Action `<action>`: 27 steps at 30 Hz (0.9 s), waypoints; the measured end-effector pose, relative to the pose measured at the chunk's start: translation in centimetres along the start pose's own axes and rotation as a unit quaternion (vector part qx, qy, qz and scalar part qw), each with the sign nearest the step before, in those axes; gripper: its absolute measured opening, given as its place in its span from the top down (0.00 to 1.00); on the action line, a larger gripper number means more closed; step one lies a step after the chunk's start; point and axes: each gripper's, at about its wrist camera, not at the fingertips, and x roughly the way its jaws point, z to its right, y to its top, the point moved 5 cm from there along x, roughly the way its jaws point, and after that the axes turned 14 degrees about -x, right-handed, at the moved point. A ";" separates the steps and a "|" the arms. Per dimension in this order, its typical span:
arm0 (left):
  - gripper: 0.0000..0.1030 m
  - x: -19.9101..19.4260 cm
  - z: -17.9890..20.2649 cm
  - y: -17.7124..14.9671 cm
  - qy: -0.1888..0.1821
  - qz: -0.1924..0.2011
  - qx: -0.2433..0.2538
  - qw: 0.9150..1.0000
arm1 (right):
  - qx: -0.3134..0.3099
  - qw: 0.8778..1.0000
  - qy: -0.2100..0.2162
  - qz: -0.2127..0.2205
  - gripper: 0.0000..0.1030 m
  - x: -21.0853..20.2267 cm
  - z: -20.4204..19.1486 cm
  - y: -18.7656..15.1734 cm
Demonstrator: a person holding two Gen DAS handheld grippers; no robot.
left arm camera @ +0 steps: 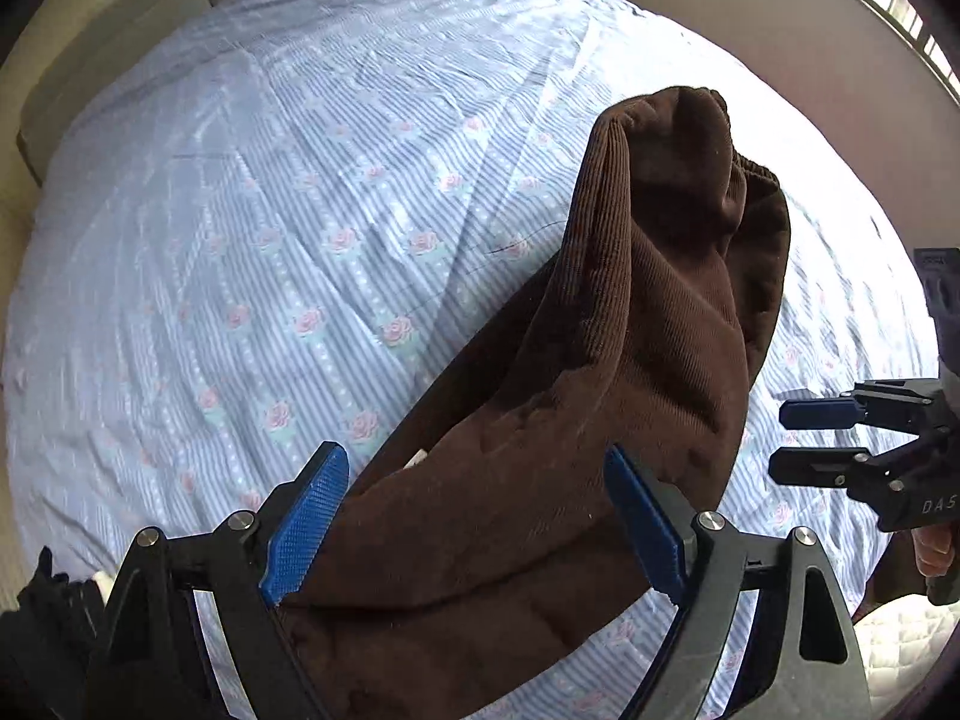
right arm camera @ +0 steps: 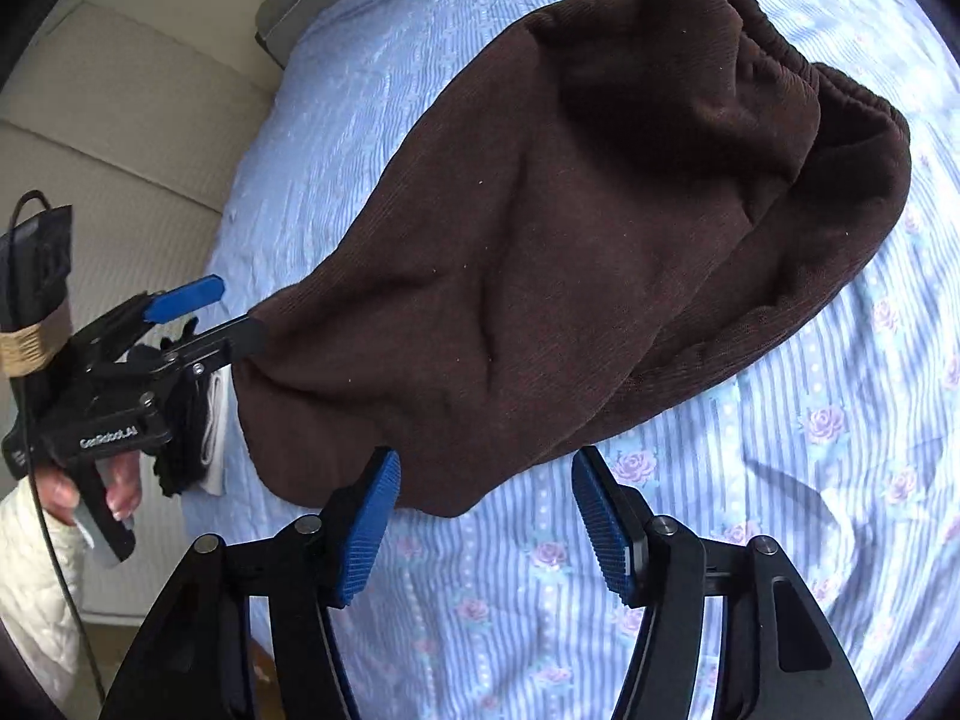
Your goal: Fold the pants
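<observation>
1. The brown corduroy pants [right arm camera: 540,240] lay in a long bundle on the striped, rose-printed bedspread [left arm camera: 240,240], their elastic waistband [right arm camera: 840,84] at the far end.
2. They looked already doubled lengthwise, one leg on the other, though the bunched cloth made that hard to confirm.
3. The left gripper [left arm camera: 477,516] stood wide open around the near end, clamping nothing.
4. The right gripper [right arm camera: 483,516] was open too, just beside the pants' edge and above the bedspread.
5. By my reckoning, the crosswise folds and smoothing were yet to do.
</observation>
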 end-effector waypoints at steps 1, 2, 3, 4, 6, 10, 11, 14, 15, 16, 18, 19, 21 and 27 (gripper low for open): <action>0.17 0.9 0.3 0.1 0.001 -0.011 0.007 1.000 | 0.010 1.000 -0.003 0.006 0.44 -0.1 0.5 0.1; 0.23 1.9 0.6 0.3 0.001 -0.023 0.013 1.000 | 0.020 1.000 -0.008 0.012 0.44 -0.3 1.1 0.4; 0.26 2.7 0.8 0.3 -0.003 -0.035 0.018 0.999 | 0.028 0.999 -0.011 0.018 0.44 -0.4 1.8 0.7; 0.31 3.2 0.9 0.3 -0.008 -0.042 0.017 0.999 | 0.036 0.999 -0.015 0.025 0.45 -0.5 2.6 1.2; 0.43 3.8 0.9 0.2 -0.022 -0.051 0.007 0.998 | 0.055 0.998 -0.025 0.033 0.45 -0.5 4.3 2.1; 0.84 3.6 0.6 0.4 -0.064 -0.060 -0.016 0.996 | 0.117 0.993 -0.016 0.031 0.45 1.3 8.1 3.8; 0.84 3.3 0.5 0.5 -0.069 -0.058 -0.021 0.996 | 0.137 0.990 -0.009 0.026 0.45 2.1 8.9 3.9; 0.84 2.4 0.2 1.5 -0.080 -0.042 -0.038 0.995 | 0.182 0.983 0.004 0.012 0.50 4.0 10.5 3.9; 0.84 2.3 0.1 1.8 -0.083 -0.041 -0.043 0.995 | 0.183 0.983 0.006 0.011 0.74 4.4 10.7 3.7; 0.84 2.5 0.1 2.1 -0.082 -0.042 -0.048 0.995 | 0.187 0.982 0.007 0.008 0.86 4.6 10.8 3.4; 0.84 3.2 0.0 2.8 -0.067 -0.044 -0.047 0.996 | 0.201 0.979 0.013 0.029 0.89 3.3 10.7 3.0; 0.84 4.0 0.2 3.0 -0.057 -0.049 -0.046 0.996 | 0.202 0.978 0.013 0.049 0.89 2.0 10.4 2.8; 0.83 5.6 0.5 3.5 -0.051 -0.064 -0.053 0.995 | 0.187 0.978 0.007 0.094 0.89 -1.7 9.2 2.7; 0.69 9.9 2.2 3.6 0.007 -0.101 -0.042 0.994 | 0.123 0.988 -0.067 0.071 0.90 -4.7 5.8 2.6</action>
